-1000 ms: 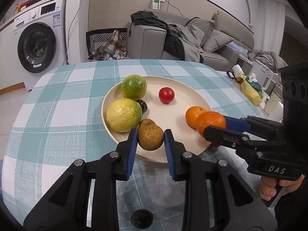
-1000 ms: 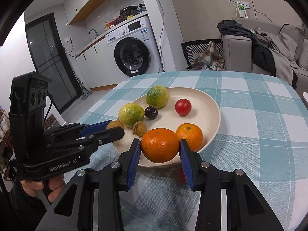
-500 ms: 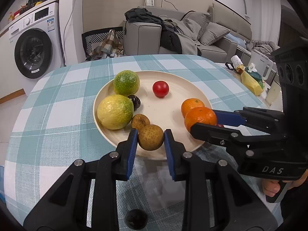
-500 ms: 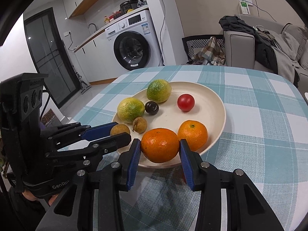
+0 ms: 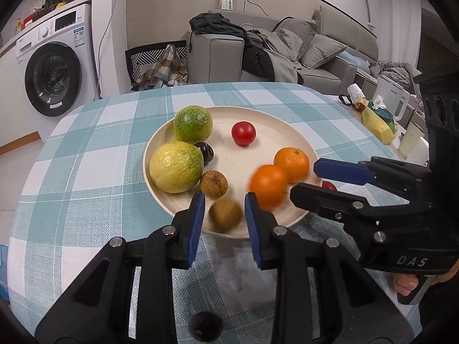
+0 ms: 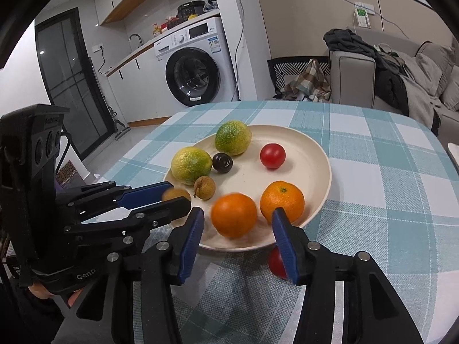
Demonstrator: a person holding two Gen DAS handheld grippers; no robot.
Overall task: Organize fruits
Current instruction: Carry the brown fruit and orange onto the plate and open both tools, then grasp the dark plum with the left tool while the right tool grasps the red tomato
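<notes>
A cream plate (image 5: 243, 163) (image 6: 301, 166) on the checked tablecloth holds two green-yellow citrus fruits, a red tomato (image 5: 243, 132), a dark plum, a brown fruit (image 5: 213, 184) and an orange (image 5: 292, 164). My left gripper (image 5: 223, 203) (image 6: 178, 195) hangs over the plate's near rim. A second brown fruit (image 5: 225, 213), blurred, lies loose between its pads with a small gap on each side. To its right, the jaws of my right gripper (image 6: 238, 223) (image 5: 304, 180) are opening. A blurred orange (image 6: 233, 215) (image 5: 268, 186) sits free between them on the plate.
A small red fruit (image 6: 276, 261) lies on the cloth just under the plate's near edge. A yellow packet (image 5: 375, 126) and white cups stand at the table's right edge. A washing machine (image 6: 192, 77) and a sofa are behind the table.
Both grippers have let go. The right jaws spread and the orange dropped onto the plate. The brown fruit slipped down from the left pads.
</notes>
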